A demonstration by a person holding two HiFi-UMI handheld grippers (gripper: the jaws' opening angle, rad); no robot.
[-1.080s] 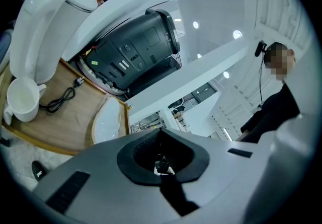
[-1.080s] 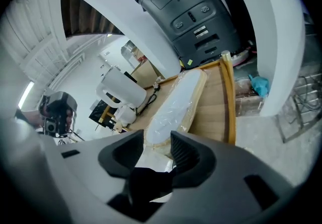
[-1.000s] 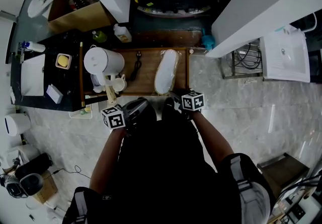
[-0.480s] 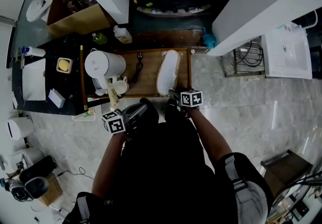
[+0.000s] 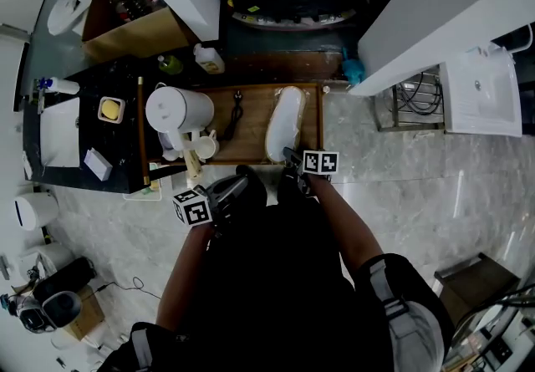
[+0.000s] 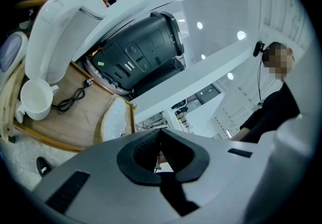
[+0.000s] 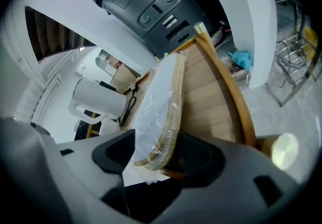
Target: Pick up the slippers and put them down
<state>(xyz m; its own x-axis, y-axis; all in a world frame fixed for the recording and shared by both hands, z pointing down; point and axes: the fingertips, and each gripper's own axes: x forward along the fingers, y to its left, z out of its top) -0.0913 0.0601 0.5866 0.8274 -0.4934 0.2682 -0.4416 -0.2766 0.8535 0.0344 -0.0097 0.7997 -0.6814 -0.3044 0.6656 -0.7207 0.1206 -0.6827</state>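
Note:
The slippers [image 5: 282, 124], a white pair wrapped in clear plastic, lie along the right side of a wooden tray [image 5: 319, 115]. My right gripper [image 5: 290, 160] is at their near end. In the right gripper view the heel end of the slippers [image 7: 158, 112] sits between the two black pads of the right gripper [image 7: 158, 153]. The jaws have just been opening and stand wide, so nothing is gripped. My left gripper [image 5: 241, 185] hovers before the tray's near edge, left of the right one. In its own view the left gripper [image 6: 161, 135] is shut and empty, with the slippers [image 6: 114, 120] beyond it.
A white kettle [image 5: 175, 109], a white cup [image 5: 203, 145] and a black cable [image 5: 234, 111] share the tray's left half. A dark appliance [image 7: 146, 1] stands behind the tray. White counters flank it, a blue cloth [image 5: 354, 71] lies at the right, and a black counter [image 5: 100, 140] with small items is at the left.
The right gripper has sunk a little at the slippers' near end. The slippers lie in the same place on the tray. The left gripper has kept its place.

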